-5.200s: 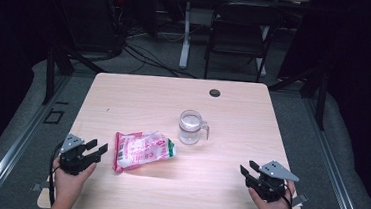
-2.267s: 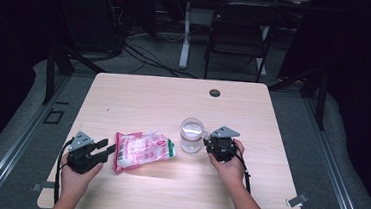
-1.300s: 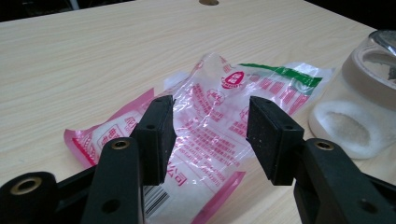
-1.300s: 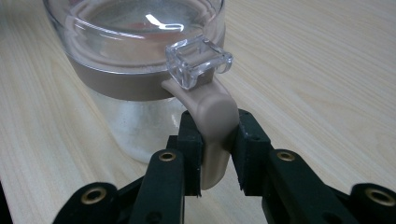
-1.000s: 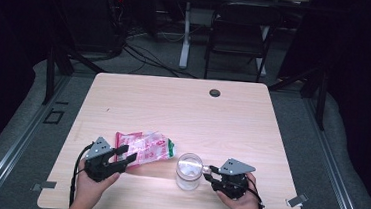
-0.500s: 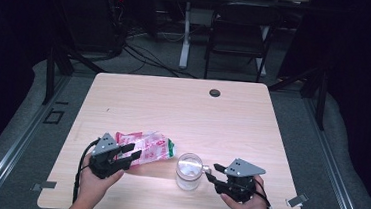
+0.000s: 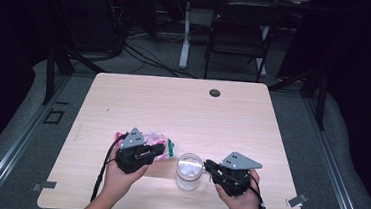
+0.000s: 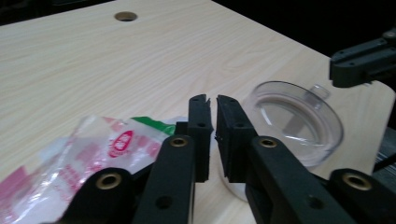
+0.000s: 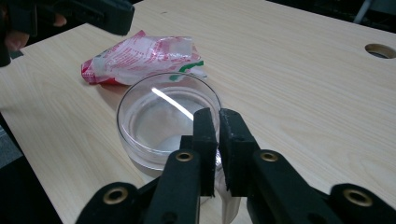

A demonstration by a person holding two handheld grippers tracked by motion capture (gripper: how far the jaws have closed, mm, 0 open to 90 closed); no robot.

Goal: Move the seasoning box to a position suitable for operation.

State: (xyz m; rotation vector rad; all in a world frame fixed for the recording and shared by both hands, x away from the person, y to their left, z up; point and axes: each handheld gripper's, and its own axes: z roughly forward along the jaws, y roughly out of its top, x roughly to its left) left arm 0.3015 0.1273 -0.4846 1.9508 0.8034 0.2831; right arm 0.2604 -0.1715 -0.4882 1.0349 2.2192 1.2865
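Down at the near edge of the tabletop (image 7: pixel 124 94), both claws are in play. The right claw (image 9: pixel 215 122) is clenched on what looks like the handle of the clear glass mug (image 7: pixel 189 170), its jaws nearly closed at the rim side; the handle itself is mostly hidden behind them, so I judge that grip rather than see it. The mug stands upright near the middle of the near edge, just left of the right claw (image 7: pixel 212 168).

The left claw (image 8: pixel 212 109) hangs over the pink-and-white plastic packet (image 8: pixel 93 158), jaws pressed almost together with only a thin slit between them; whether film is pinched in there I cannot tell. In the high view the left claw (image 7: pixel 154 150) covers most of the packet (image 7: pixel 169 149), which lies just left of the mug, toward the near left corner.

Handling call: the mug is rigid, smooth and breakable, probably slippery on its wall, so the handle is the safe hold, and it should stay upright. The packet is light, crinkly and soft; it will flop and slide, so pinch a sealed end or corner, not the slack middle.
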